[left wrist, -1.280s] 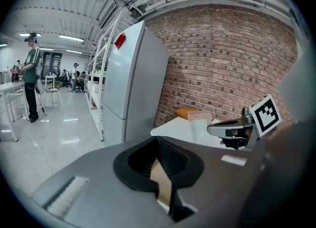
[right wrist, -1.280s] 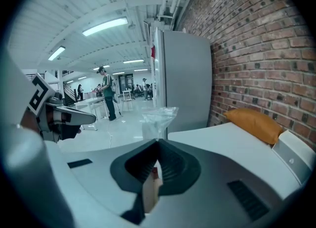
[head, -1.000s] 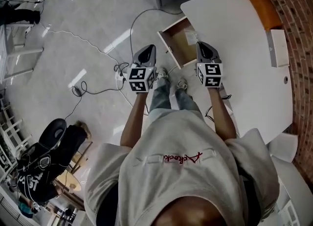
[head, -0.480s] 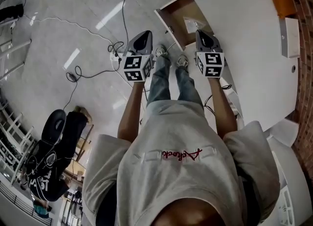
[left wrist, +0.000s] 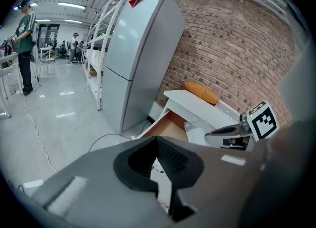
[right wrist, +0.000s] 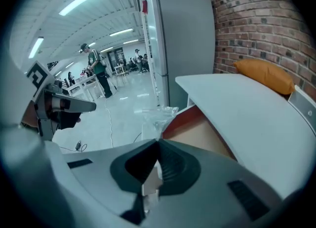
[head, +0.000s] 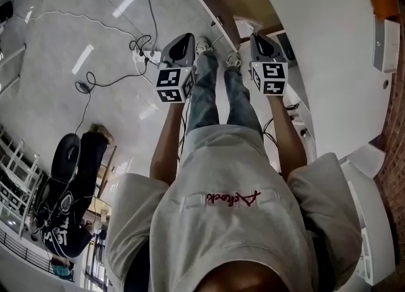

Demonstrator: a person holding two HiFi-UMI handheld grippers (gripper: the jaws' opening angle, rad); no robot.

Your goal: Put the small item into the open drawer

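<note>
The small item is a clear plastic bag that sticks out past the tips of my right gripper, which is shut on it. In the head view the bag hangs at the near edge of the open wooden drawer under the white table. The right gripper points into the drawer's mouth. My left gripper is held level beside it over the floor, shut and empty. The drawer's brown inside lies just beyond the bag.
Cables and a power strip lie on the floor left of the person's shoes. A grey fridge stands behind the drawer against a brick wall. An orange cushion and a white box rest on the table. A black chair stands behind.
The person has stepped nearer to the table, so the drawer and both grippers sit higher in the head view. The right gripper with the bag has come closer to the drawer's opening.
</note>
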